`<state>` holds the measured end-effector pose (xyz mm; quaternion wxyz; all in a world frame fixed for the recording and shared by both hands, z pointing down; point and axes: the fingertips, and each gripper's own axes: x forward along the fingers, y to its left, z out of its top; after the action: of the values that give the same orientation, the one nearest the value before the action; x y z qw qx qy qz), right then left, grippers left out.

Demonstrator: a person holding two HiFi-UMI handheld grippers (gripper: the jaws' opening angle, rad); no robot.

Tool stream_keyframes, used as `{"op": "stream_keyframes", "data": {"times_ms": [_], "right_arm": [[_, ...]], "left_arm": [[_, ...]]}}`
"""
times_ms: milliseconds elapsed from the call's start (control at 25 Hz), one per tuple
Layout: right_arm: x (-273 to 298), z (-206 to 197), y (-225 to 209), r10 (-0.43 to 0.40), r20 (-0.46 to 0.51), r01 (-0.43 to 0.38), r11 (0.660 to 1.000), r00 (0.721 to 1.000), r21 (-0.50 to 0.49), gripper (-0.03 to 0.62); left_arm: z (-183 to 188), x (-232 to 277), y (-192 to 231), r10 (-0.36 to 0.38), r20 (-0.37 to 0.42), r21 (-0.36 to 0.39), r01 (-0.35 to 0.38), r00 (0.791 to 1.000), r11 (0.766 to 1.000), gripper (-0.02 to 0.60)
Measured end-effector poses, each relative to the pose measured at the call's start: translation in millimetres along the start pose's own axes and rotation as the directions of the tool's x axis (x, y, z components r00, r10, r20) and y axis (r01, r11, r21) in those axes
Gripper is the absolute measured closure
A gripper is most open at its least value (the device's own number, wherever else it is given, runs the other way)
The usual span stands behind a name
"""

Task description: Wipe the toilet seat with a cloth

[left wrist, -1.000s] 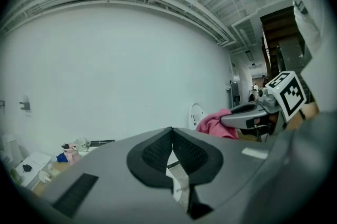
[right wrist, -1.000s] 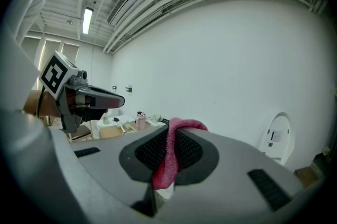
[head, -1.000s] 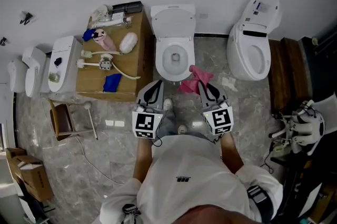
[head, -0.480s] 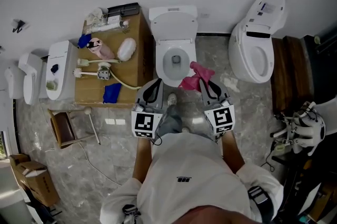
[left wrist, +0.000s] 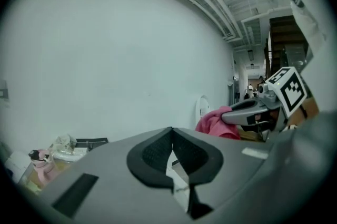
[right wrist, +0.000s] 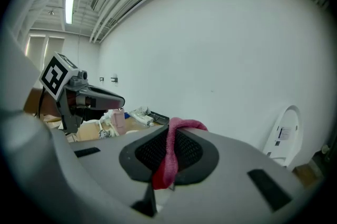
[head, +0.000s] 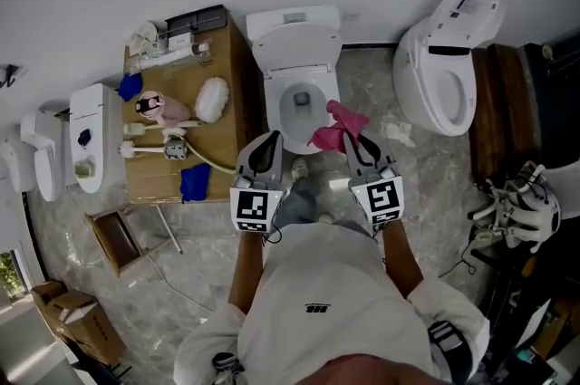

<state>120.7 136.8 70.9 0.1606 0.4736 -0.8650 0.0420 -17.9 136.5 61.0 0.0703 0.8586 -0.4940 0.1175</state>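
Note:
A white toilet (head: 299, 75) with its lid up stands against the wall in the head view; its seat ring (head: 279, 107) surrounds the open bowl. My right gripper (head: 353, 141) is shut on a pink cloth (head: 337, 126), which hangs over the bowl's right front rim. The same cloth (right wrist: 172, 157) shows pinched between the jaws in the right gripper view. My left gripper (head: 265, 145) hovers at the bowl's left front, shut with nothing in it. In the left gripper view the pink cloth (left wrist: 217, 124) shows off to the right.
A wooden cabinet (head: 181, 116) left of the toilet carries brushes, a blue cloth (head: 194, 181) and bottles. A second toilet (head: 449, 57) stands at right. A small white cistern (head: 91, 139) sits far left, a cardboard box (head: 72, 324) on the floor.
Both grippers and the pink cloth have moved forward to the toilet's front rim. The view has shifted with the person's step toward the bowl.

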Motion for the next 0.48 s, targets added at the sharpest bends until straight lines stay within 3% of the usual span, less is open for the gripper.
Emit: {"op": "stream_keyframes", "data": {"times_ms": [480], "right_arm": [[97.5,-50.4,-31.3,-0.076,-0.173,0.079,0.997,0.982,0.013,0.583]], "left_arm": [[-53.7,95.4,63.6,-0.111,-0.099,-0.065,0.104,0.989,0.992,0.572]]}}
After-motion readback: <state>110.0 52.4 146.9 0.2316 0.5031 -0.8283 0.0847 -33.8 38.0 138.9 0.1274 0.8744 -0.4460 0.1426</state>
